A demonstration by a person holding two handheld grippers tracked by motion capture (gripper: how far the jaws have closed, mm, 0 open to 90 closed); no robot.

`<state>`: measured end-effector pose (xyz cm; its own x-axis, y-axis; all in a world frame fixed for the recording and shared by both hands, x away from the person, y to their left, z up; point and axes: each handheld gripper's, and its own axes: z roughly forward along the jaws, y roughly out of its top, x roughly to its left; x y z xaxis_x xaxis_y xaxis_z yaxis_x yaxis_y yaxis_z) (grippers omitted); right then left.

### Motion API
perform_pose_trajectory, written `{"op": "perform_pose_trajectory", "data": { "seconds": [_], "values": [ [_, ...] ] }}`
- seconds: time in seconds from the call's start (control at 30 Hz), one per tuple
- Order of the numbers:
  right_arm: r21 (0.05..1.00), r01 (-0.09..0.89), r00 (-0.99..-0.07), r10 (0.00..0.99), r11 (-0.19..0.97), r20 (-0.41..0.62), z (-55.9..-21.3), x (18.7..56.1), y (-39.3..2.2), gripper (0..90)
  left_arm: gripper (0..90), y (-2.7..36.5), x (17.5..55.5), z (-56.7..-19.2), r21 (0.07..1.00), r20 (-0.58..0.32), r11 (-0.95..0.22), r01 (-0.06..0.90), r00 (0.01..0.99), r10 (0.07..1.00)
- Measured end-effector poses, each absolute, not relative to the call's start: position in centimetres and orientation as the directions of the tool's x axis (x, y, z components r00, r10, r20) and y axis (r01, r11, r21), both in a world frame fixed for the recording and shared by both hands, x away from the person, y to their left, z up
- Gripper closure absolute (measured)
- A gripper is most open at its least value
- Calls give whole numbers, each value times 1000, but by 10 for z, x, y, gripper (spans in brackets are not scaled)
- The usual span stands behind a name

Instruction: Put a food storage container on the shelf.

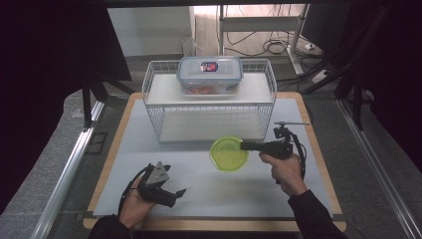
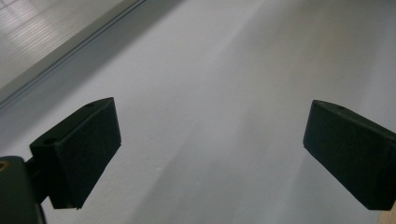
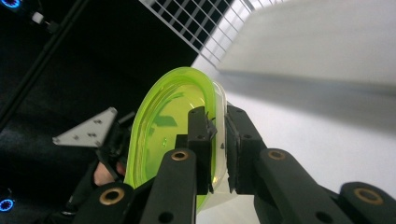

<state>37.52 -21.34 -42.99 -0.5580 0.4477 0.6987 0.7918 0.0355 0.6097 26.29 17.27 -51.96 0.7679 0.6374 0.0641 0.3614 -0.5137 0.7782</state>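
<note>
A round container with a lime-green lid [image 1: 229,154] hangs just above the white table top [image 1: 199,189], in front of the wire rack [image 1: 209,107]. My right gripper [image 1: 243,146] comes in from the right and is shut on its right rim. In the right gripper view the green-lidded container [image 3: 163,130] stands on edge, its rim pinched between the two black pads [image 3: 201,140]. My left gripper [image 1: 171,195] rests low at the front left in the person's hand. Its jaws stand wide apart with only bare table between them in the left gripper view, around my left gripper [image 2: 210,154].
A white wire rack stands at the back of the table with a shelf board on top. On that shelf sits a clear box with a blue-rimmed lid [image 1: 210,74]. Bare table top lies between the two hands. Metal rails [image 1: 64,174] run along both sides.
</note>
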Motion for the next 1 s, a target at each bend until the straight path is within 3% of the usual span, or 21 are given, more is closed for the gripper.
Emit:
{"op": "perform_pose_trajectory", "data": {
  "seconds": [0.43, 1.0],
  "values": [
    [672, 741, -601, 446, 0, 663, -371, 393, -213, 820, 38, 173, 263, -519, 777, 69, -518, 357, 769, 635],
    [694, 719, -617, 436, -26, 655, -324, 413, -203, 820, 39, 173, 263, -519, 779, 68, -516, 355, 771, 633]
  ]
}}
